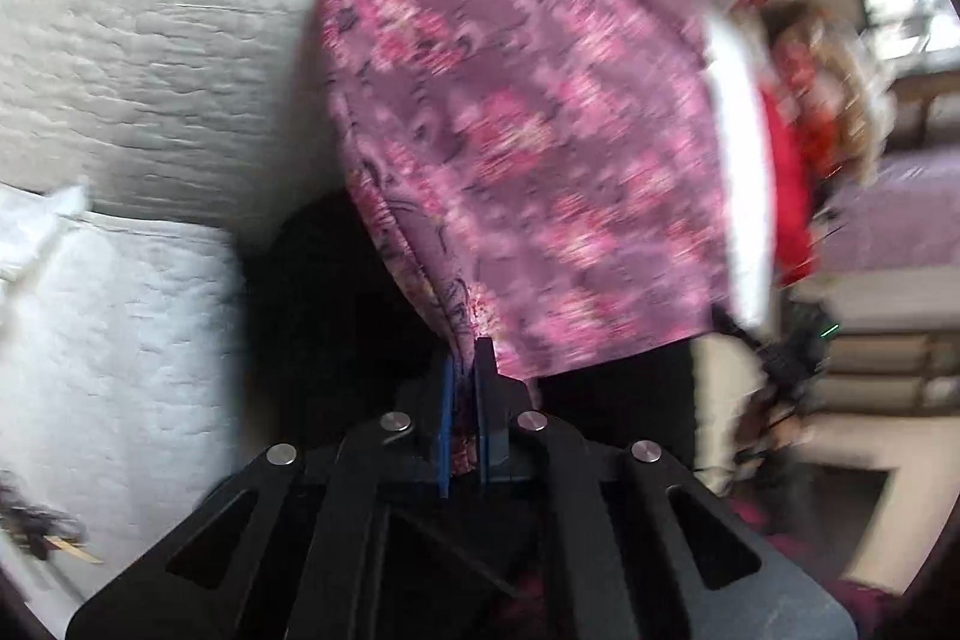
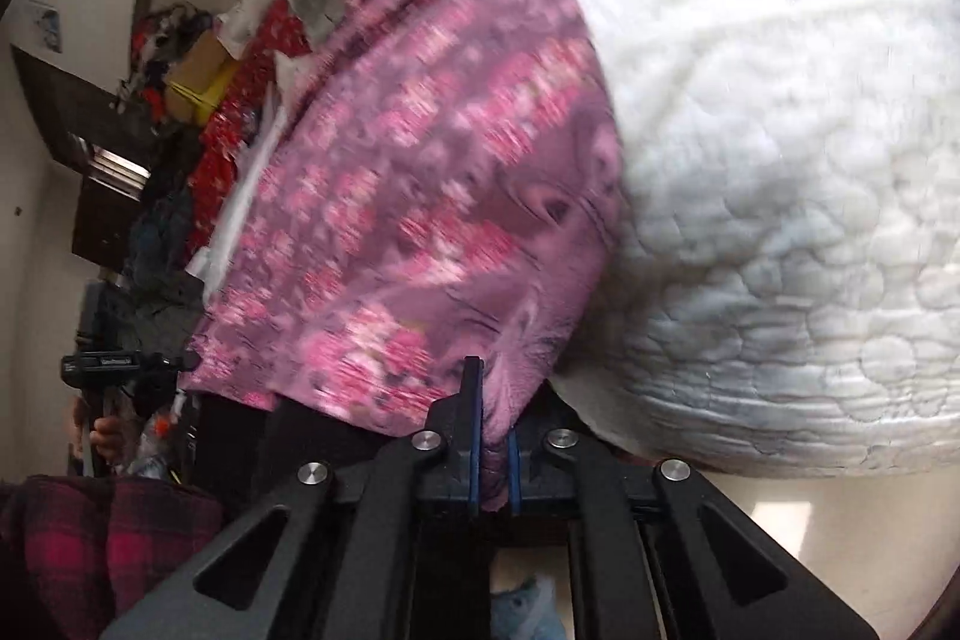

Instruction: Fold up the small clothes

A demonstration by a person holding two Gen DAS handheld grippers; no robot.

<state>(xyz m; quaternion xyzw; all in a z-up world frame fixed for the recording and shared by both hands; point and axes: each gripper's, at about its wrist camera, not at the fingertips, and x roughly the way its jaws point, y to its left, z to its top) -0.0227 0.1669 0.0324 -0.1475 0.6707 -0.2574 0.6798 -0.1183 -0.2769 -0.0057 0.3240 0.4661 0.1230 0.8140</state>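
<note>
A pink and purple floral garment (image 1: 516,130) is stretched over a white quilted bed (image 1: 150,40). My left gripper (image 1: 467,370) is shut on one edge of it, cloth bunched between the blue pads. In the right wrist view the same garment (image 2: 420,196) spreads up and to the left, and my right gripper (image 2: 493,424) is shut on another edge of it. Both views are motion-blurred. The other gripper (image 2: 120,364) shows at the far left of the right wrist view.
The white quilted bed (image 2: 780,160) fills the right of the right wrist view. A pile of red and mixed clothes (image 2: 240,100) lies beyond the garment, also in the left wrist view (image 1: 798,130). A dark plaid cloth (image 2: 90,538) is at the lower left. Shelves (image 1: 888,358) stand at the right.
</note>
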